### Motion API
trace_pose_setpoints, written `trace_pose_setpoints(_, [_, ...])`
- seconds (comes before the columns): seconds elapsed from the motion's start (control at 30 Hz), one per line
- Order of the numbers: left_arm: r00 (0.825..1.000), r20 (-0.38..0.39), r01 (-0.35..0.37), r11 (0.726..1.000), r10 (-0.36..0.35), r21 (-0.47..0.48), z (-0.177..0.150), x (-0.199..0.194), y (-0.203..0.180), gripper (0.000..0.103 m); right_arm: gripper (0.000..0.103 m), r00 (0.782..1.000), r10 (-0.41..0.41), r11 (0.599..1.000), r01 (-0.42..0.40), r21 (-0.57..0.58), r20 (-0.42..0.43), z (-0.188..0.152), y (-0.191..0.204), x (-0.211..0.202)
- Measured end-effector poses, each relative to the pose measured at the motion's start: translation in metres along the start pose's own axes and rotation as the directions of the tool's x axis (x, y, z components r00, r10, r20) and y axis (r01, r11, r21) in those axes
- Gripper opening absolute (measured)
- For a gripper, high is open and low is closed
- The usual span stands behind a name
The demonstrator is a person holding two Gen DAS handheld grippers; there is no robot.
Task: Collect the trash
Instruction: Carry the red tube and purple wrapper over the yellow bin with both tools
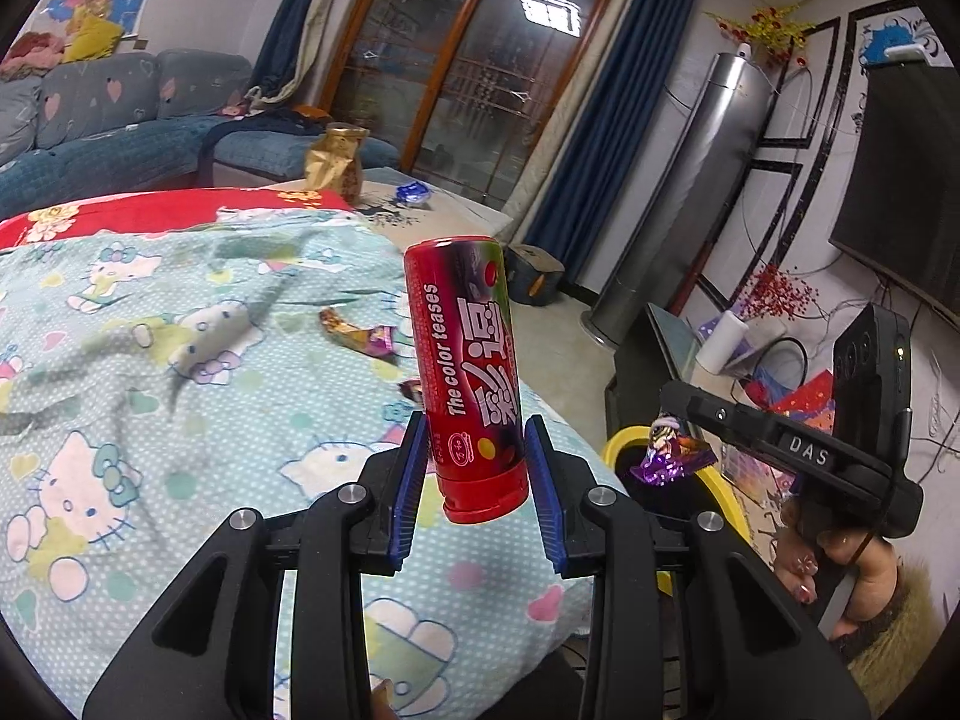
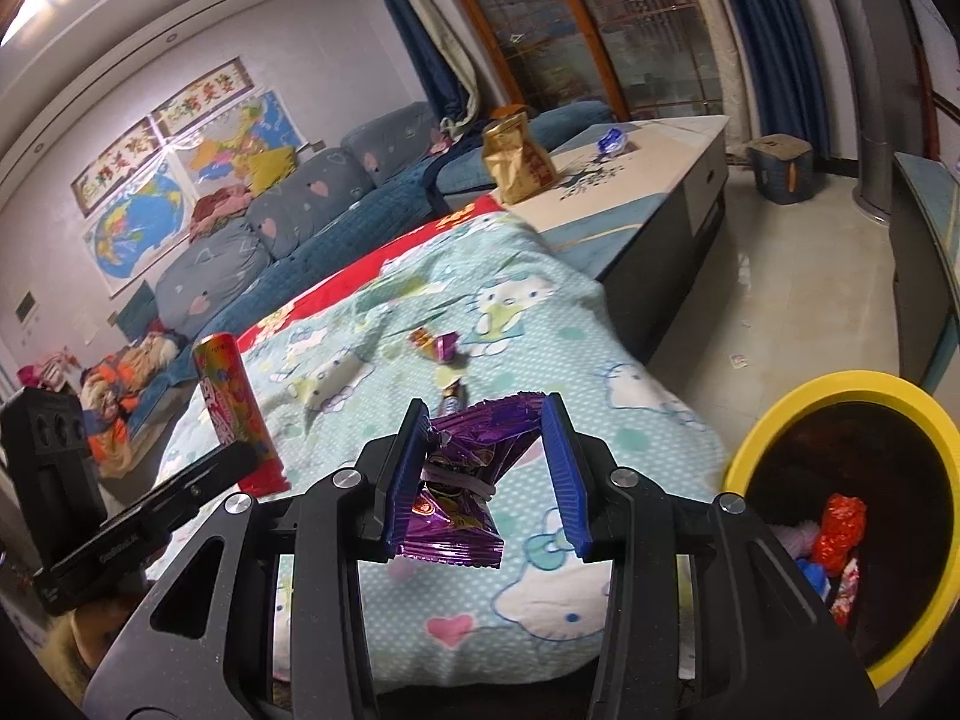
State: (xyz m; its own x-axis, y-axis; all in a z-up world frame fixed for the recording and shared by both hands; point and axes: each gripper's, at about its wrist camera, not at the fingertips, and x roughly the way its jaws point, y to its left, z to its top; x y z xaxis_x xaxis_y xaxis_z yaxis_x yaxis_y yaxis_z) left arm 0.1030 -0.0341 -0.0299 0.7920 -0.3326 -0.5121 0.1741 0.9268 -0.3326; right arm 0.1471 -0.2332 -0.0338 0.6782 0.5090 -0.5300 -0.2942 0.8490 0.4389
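Note:
My left gripper [image 1: 477, 438] is shut on a red candy tube [image 1: 465, 360] and holds it upright above the Hello Kitty blanket [image 1: 150, 390]. The tube also shows in the right wrist view [image 2: 237, 408]. My right gripper [image 2: 489, 426] is shut on a purple wrapper [image 2: 462, 492], which hangs between the pads above the blanket's edge. It also shows in the left wrist view [image 1: 669, 456], over the yellow-rimmed bin [image 1: 624, 441]. The bin [image 2: 798, 408] stands on the floor at the right and holds several wrappers. Loose wrappers [image 2: 435, 345] lie on the blanket.
A gold snack bag [image 2: 516, 156] and a blue wrapper [image 2: 612, 141] sit on the low table [image 2: 660, 180] beyond the blanket. A blue sofa [image 2: 270, 228] runs along the left. A TV cabinet [image 2: 924, 240] stands right of the tiled floor.

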Motion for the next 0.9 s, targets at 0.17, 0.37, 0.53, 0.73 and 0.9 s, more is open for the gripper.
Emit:
trace_pose_setpoints(0.17, [0.999,-0.011,0.033,0.999,-0.033,0.035,-0.001,0.008,-0.019,0.031,0.032,0.999,-0.04,0.999,0.04,0.003,0.027,0.003,-0.013,-0.01])
trace_pose_setpoints(0.37, [0.997,-0.037,0.077,0.994,-0.074,0.081,-0.004,0.022,-0.042,0.031,0.032,0.994,-0.091,0.996,0.09,0.019,0.058,0.006,-0.03,-0.023])
trace_pose_setpoints(0.53, [0.991,-0.071,0.12,0.985,-0.112,0.125,-0.012,0.034,-0.065,0.031,0.032,0.983,-0.16,0.987,0.157,0.043,0.085,0.01,-0.055,-0.034])
trace_pose_setpoints(0.73, [0.982,-0.115,0.171,0.969,-0.152,0.18,-0.022,0.051,-0.095,0.031,0.032,0.963,-0.246,0.967,0.237,0.088,0.114,0.013,-0.087,-0.051])
trace_pose_setpoints(0.9, [0.973,-0.149,0.209,0.949,-0.178,0.235,-0.032,0.065,-0.12,0.031,0.032,0.947,-0.3,0.947,0.281,0.156,0.113,0.013,-0.117,-0.061])
